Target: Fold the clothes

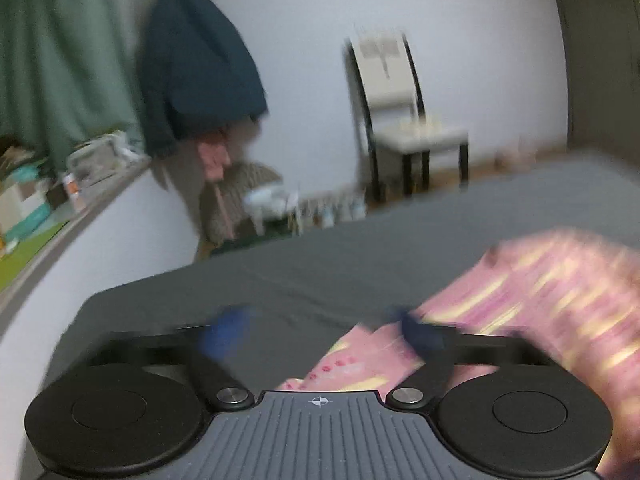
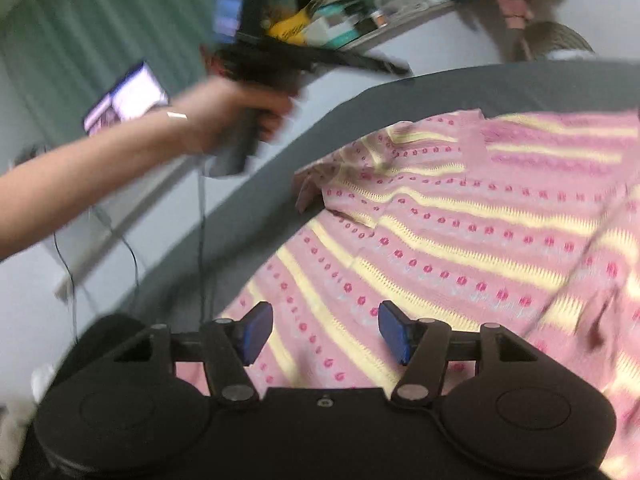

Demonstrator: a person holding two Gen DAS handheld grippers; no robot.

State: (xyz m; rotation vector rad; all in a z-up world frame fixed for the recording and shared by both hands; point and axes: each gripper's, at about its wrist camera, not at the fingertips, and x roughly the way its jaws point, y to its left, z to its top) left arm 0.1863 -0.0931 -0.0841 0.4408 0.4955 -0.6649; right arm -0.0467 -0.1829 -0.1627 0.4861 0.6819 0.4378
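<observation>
the wide grey bed cover (image 2: 384, 92) fills the middle of both views and carries everything. on it, in the right half of the right wrist frame, the pink knitted garment with yellow stripes and small red flowers (image 2: 460, 232) lies spread, with one layer already turned over on itself near the centre, so i judge a fold is made and the tools are released from it

the right gripper (image 2: 326, 334) at the bottom centre hovers over the lower part of the garment, jaws apart, nothing pinched between the blue pads (image 2: 256, 332). in the upper left of this frame a bare forearm and hand (image 2: 224, 116) lift the other tool off the bed, probably to reach a new edge

the left wrist view is blurred; the left gripper (image 1: 324, 330) at the bottom has its jaws apart too, the garment only passes under and beside them at lower right. only this view shows the pale chair with black legs (image 1: 400, 120) and the dark blue hanging jacket (image 1: 196, 64) at the wall
</observation>
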